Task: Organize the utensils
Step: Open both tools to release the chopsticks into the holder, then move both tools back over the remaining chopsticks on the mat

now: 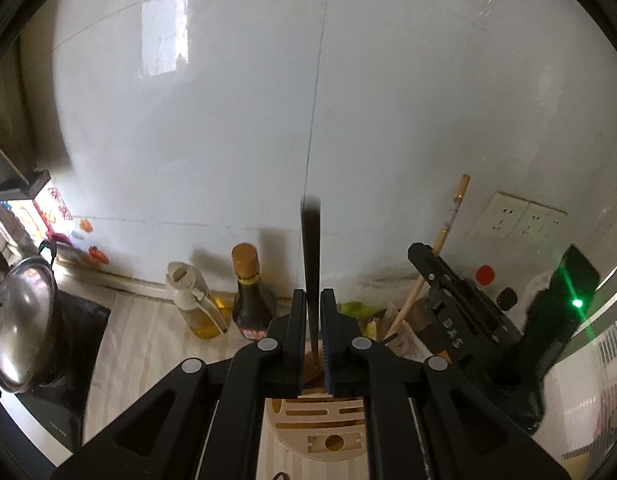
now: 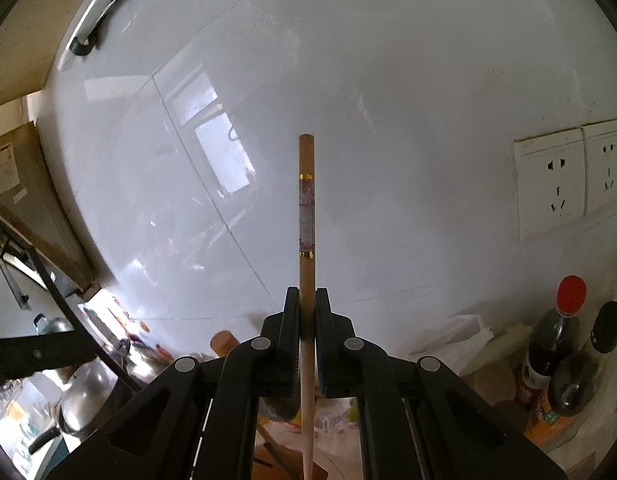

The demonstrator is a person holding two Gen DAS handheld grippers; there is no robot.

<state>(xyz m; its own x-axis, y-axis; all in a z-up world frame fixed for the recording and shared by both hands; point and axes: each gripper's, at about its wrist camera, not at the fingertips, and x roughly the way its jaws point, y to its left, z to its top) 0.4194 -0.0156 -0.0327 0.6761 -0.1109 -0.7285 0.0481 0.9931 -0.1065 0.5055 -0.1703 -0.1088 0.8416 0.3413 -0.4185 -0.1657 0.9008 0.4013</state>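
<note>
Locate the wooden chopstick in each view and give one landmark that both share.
Left wrist: the wooden chopstick slants up at right, above the right gripper.
Right wrist: it stands upright at centre, clamped in that gripper.
Shared landmark: the white wall sockets, right of the chopstick in both.

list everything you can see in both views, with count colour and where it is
knife: 1, dark handle, upright in the left tool, over the knife block
knife block: 1, pale wood, slotted, below the left tool
chopstick: 1, wooden with gold bands, upright in the right tool
oil bottle: 1, yellow oil, cream cap, at the wall
sauce bottle: 1, dark, tan cap, beside the oil bottle
pot lid: 1, steel, far left
wall sockets: 2, white, right wall
dark bottles: 2, red cap and black cap, lower right
left tool: black, shut on knife
right tool: black, shut on chopstick
</note>
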